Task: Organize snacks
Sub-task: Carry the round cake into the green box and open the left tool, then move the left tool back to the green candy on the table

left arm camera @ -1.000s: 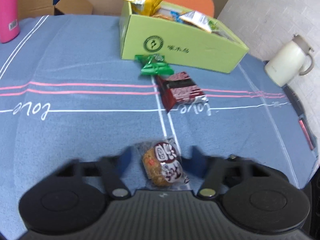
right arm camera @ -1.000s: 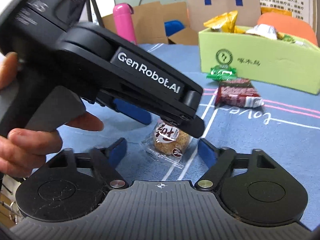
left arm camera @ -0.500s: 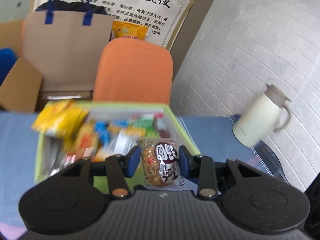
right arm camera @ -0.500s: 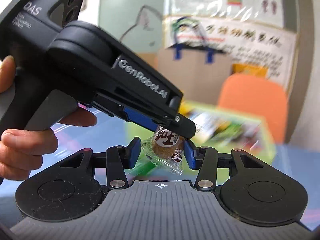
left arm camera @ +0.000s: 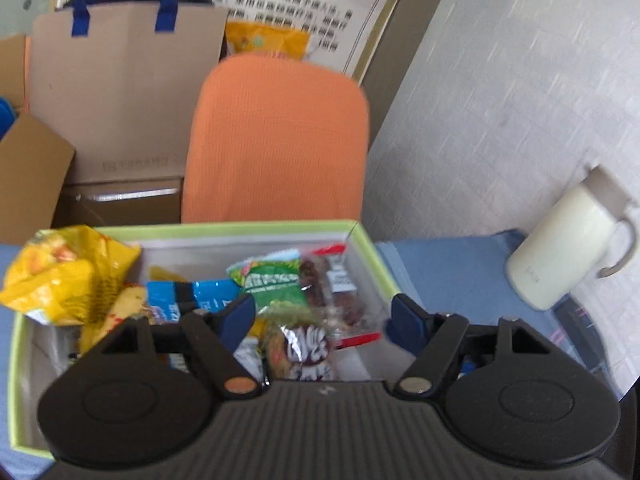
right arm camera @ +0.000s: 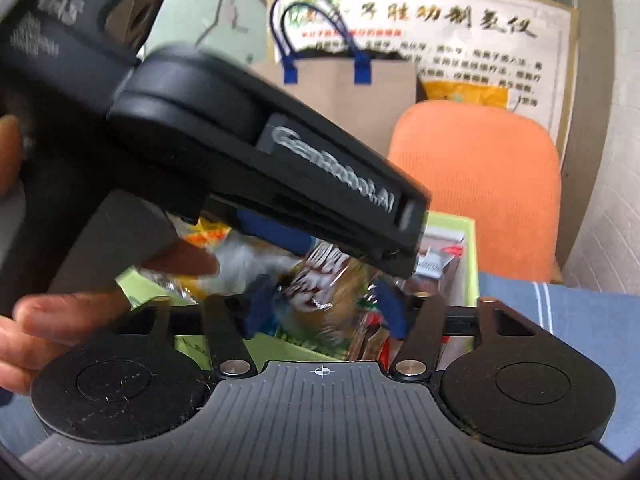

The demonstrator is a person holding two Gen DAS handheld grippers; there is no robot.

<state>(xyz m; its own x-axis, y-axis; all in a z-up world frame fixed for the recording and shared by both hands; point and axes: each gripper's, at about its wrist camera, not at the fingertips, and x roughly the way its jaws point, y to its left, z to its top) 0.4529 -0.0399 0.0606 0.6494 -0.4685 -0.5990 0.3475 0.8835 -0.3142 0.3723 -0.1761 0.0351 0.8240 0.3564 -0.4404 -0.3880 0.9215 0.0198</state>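
Left wrist view: your left gripper [left arm camera: 320, 318] hangs over the green box [left arm camera: 362, 236]. Its fingers [left arm camera: 238, 316] are spreading, and the round cake packet [left arm camera: 302, 350] sits between them, touched by neither blue pad.

Location of packet: above the near-right part of the box, over the green pouch [left arm camera: 276, 280] and the red-trimmed clear bag [left arm camera: 340, 304].

Right wrist view: your right gripper [right arm camera: 324, 314] is opening too, fingers apart, the packet [right arm camera: 320, 280] blurred between them, the box [right arm camera: 472, 240] below.

Step in hand, by my reading: release into the box.

Orientation: printed face towards the left camera; long axis roughly near-to-far; blur forbids more.

Next move calls for: both grippers lifted clear without snagging wrapper or box wall, then back to the tabletop [left arm camera: 452, 276].
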